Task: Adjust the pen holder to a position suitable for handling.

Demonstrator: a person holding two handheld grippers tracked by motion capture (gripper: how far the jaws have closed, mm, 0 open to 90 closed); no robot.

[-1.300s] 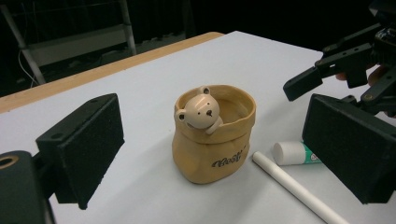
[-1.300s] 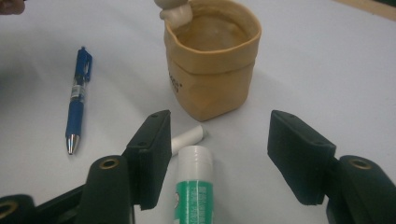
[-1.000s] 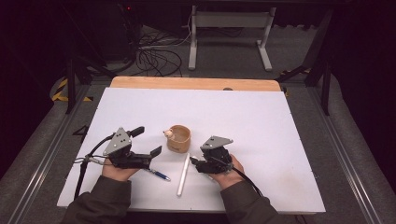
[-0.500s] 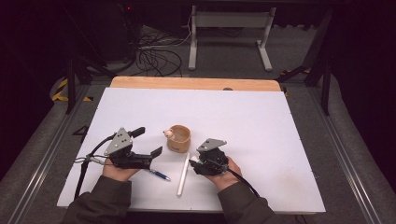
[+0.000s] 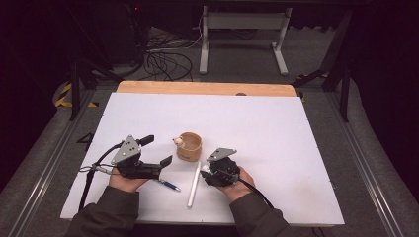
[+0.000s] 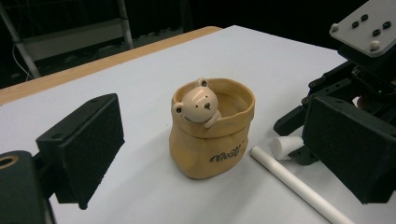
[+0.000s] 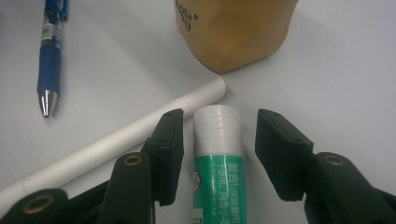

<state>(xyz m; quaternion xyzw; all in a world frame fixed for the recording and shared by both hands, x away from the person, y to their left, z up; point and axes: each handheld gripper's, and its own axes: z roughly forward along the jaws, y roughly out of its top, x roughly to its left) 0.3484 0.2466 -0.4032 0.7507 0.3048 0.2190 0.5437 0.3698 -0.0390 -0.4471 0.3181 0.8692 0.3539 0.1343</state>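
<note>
A green glue stick (image 7: 218,154) with a white cap lies on the white table, between the jaws of my right gripper (image 7: 219,122). That gripper is open, with a gap on each side of the stick. A white pen (image 7: 116,144) lies just left of it, and its tip is near a tan bear pot (image 7: 233,28). In the high view my right gripper (image 5: 204,170) sits just below and to the right of the pot (image 5: 189,146). My left gripper (image 5: 156,150) is wide open left of the pot and holds nothing. The pot (image 6: 212,133) stands upright.
A blue pen (image 5: 167,184) lies between the two hands, left of the white pen (image 5: 193,184). The white table top (image 5: 276,133) stretches far back and right. A wooden strip (image 5: 207,88) edges its far side, with cables and a metal stand beyond.
My right gripper has shifted a little to the left, toward the white pen and the pot. The left gripper, pot and pens have not moved.
</note>
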